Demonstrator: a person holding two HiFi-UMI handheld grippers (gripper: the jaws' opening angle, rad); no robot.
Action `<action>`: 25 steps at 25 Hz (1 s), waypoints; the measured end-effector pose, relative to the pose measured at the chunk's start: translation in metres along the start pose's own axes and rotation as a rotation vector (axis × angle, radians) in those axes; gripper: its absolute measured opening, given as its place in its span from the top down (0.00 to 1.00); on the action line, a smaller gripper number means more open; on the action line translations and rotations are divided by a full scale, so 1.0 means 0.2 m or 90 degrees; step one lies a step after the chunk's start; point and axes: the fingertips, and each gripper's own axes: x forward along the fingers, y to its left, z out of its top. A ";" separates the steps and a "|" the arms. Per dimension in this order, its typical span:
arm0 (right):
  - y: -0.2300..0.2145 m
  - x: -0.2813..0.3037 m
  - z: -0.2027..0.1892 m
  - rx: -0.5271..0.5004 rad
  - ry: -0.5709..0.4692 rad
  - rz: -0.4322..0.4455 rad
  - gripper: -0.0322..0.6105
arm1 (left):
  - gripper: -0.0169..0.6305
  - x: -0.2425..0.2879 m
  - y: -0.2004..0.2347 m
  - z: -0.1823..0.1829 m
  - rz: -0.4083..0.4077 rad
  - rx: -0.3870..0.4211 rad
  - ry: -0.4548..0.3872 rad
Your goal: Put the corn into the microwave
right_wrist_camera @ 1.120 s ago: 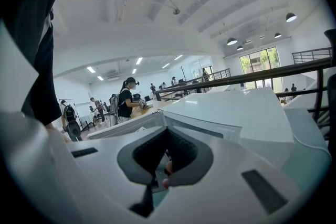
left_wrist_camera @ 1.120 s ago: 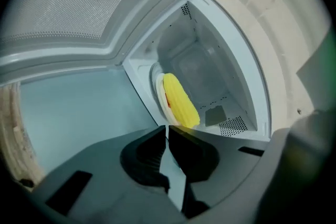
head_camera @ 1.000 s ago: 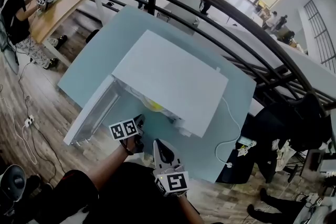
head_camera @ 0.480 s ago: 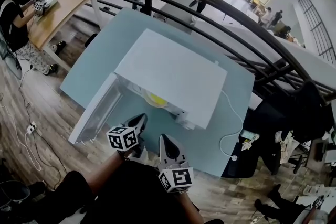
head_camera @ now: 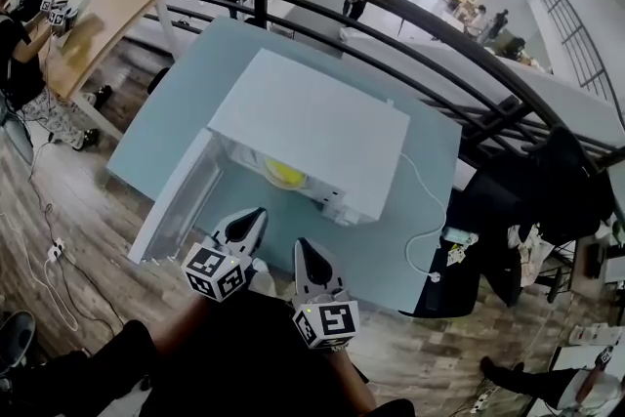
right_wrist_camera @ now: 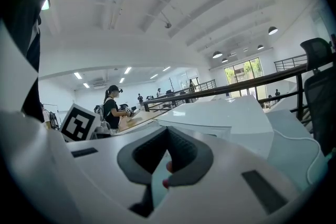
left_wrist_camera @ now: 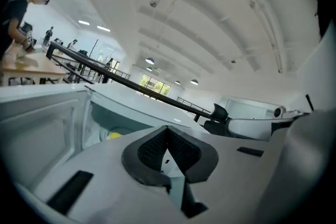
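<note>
The white microwave (head_camera: 312,127) stands on the pale blue table (head_camera: 186,98) with its door (head_camera: 176,210) swung open to the left. The yellow corn (head_camera: 285,174) lies inside the cavity on the turntable, and it also shows as a yellow spot (left_wrist_camera: 114,135) in the left gripper view. My left gripper (head_camera: 244,225) hangs in front of the open door, shut and holding nothing; its pads (left_wrist_camera: 152,149) meet. My right gripper (head_camera: 311,261) is beside it at the table's front edge, also shut and holding nothing (right_wrist_camera: 167,157).
A white power cord (head_camera: 422,239) runs from the microwave over the table's right edge. A black railing (head_camera: 391,15) borders the far side. A black office chair (head_camera: 547,200) stands at the right. A person works at a wooden table (head_camera: 88,24) far left.
My left gripper has risen, rolled and drawn back from the microwave opening toward me. The right gripper has stayed about where it was. The corn has not moved.
</note>
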 end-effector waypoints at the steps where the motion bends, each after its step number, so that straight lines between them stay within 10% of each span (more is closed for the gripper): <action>1: 0.00 0.00 0.01 -0.001 -0.004 -0.003 0.94 | 0.97 -0.01 -0.01 0.02 -0.001 0.023 -0.003; 8: -0.03 -0.02 0.08 0.003 -0.036 -0.017 0.94 | 0.97 -0.10 -0.08 0.11 -0.008 0.095 -0.033; 25: 0.03 0.01 0.10 -0.005 -0.051 -0.024 0.94 | 0.97 -0.16 -0.06 0.15 -0.013 0.093 -0.042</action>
